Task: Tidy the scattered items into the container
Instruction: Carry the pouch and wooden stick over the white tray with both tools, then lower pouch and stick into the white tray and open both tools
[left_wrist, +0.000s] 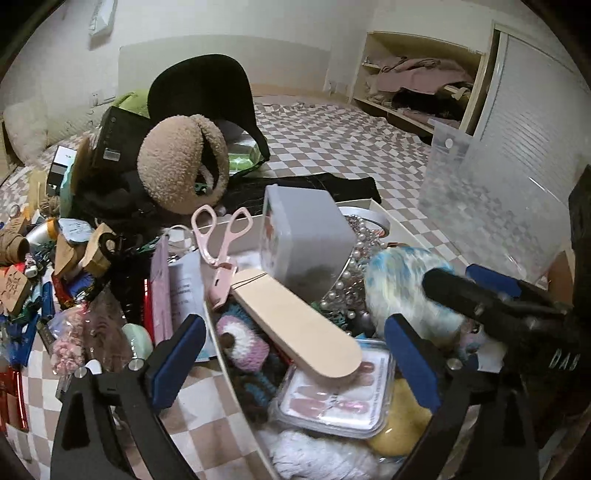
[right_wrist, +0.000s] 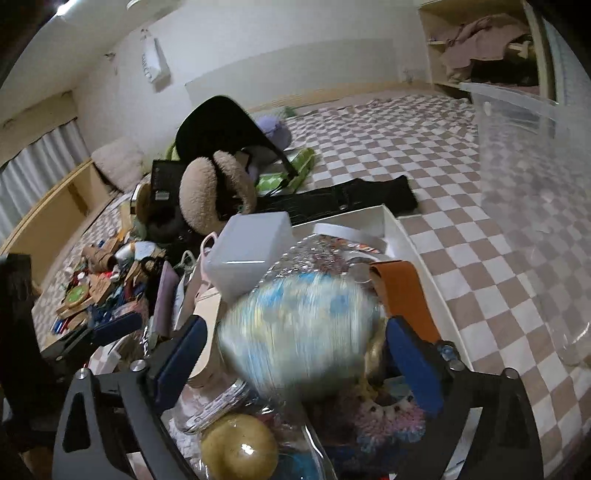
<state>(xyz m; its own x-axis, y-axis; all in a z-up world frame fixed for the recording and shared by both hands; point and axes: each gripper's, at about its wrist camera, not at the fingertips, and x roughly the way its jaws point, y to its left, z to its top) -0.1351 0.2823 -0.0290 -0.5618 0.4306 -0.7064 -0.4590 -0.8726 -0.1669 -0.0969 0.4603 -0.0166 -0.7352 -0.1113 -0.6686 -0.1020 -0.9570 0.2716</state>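
A white open box (left_wrist: 373, 204) on the checkered bed holds a grey lidded tub (left_wrist: 306, 236), a wooden paddle (left_wrist: 295, 325), pink scissors (left_wrist: 221, 247), beads, a nail set (left_wrist: 336, 398) and yarn pieces. My left gripper (left_wrist: 295, 354) is open and empty above the box's near left wall. My right gripper (right_wrist: 295, 354) is open around a fluffy blue-and-white pom-pom (right_wrist: 299, 328), which looks blurred and sits over the box; the gripper also shows in the left wrist view (left_wrist: 480, 295). Whether the pads touch the pom-pom I cannot tell.
A heap of scattered small items (left_wrist: 55, 266) lies left of the box, with beige earmuffs (left_wrist: 181, 162), a black cap (left_wrist: 207, 85) and a black belt (right_wrist: 351, 199). A clear plastic lid (left_wrist: 491, 195) stands at the right. An open wardrobe (left_wrist: 417, 81) is behind.
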